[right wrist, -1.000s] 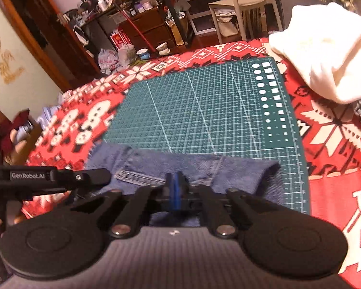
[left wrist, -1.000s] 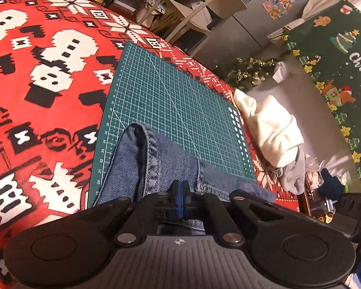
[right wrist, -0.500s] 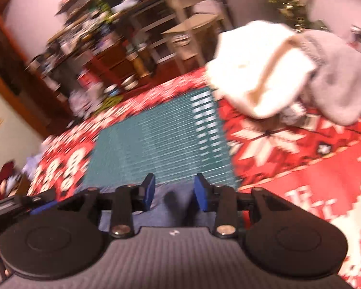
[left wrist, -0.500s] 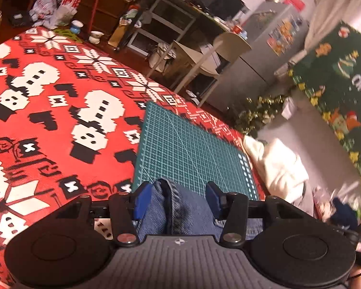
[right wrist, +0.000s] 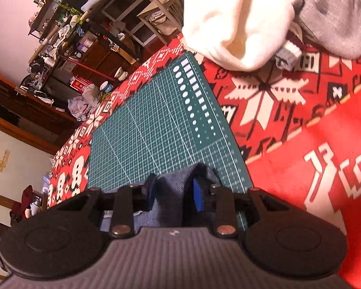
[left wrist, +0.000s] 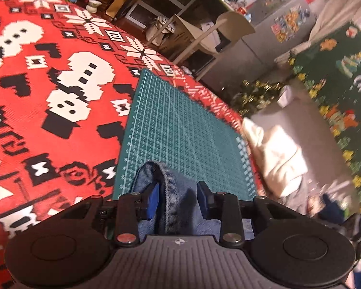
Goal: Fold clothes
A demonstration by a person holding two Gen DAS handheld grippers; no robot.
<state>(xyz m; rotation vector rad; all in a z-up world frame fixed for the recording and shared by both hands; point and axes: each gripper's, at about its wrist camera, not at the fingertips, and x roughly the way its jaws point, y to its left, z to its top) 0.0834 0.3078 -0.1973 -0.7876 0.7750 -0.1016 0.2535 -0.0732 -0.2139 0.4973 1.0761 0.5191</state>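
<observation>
Lying at bottom centre, stiff seamed denim jeans [left wrist: 178, 192] bunch between both closing tools [left wrist: 178, 200] [right wrist: 173, 192], pads not pressing.

One denim garment [left wrist: 173, 192], one green cutting mat [left wrist: 180, 130], one white garment [right wrist: 231, 21] and one grey garment [right wrist: 334, 12] at two o'clock are being counted.
</observation>
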